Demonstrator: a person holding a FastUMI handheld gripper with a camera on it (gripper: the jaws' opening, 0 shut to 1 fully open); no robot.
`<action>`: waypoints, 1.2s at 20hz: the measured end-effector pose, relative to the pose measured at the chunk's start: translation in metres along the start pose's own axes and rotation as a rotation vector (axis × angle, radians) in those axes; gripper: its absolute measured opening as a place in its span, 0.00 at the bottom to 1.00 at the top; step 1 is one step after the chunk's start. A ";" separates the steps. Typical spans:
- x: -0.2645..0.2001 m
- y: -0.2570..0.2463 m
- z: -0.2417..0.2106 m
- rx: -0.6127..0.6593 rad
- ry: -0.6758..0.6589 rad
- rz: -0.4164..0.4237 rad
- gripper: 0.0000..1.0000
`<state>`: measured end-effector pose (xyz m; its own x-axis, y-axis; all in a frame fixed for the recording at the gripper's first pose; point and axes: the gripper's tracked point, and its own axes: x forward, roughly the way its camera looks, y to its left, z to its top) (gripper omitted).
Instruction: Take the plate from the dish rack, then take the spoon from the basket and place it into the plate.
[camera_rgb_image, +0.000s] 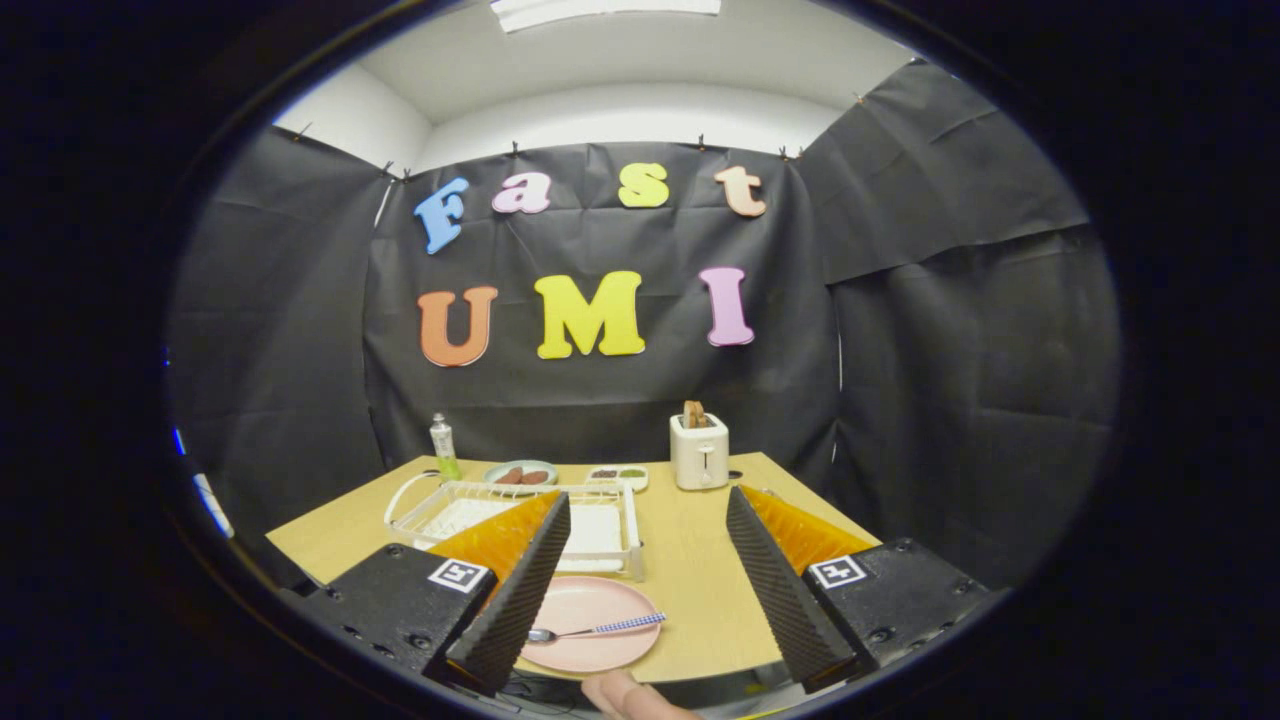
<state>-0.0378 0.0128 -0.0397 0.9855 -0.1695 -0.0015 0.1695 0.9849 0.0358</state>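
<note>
A pink plate (590, 612) lies flat on the wooden table (690, 560), near its front edge. A spoon (598, 630) with a blue-and-white patterned handle rests across the plate, bowl toward the left finger. My gripper (650, 510) is raised above the table and stands open, fingers wide apart with nothing between them. The plate sits low between the fingers, close to the left fingertip (545, 560). A white wire dish rack (530, 520) stands just beyond the plate, partly hidden by the left finger.
A white toaster (699, 450) with toast in it stands at the back of the table. A small bottle (443, 447), a plate with food (520, 474) and a small tray (617, 475) sit at the back left. A fingertip (625, 695) shows below the table's front edge.
</note>
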 end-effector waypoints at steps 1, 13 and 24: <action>0.000 0.001 -0.001 -0.003 0.003 0.001 1.00; -0.001 0.004 -0.010 -0.033 0.023 0.007 1.00; 0.000 0.006 -0.019 -0.058 0.038 0.009 1.00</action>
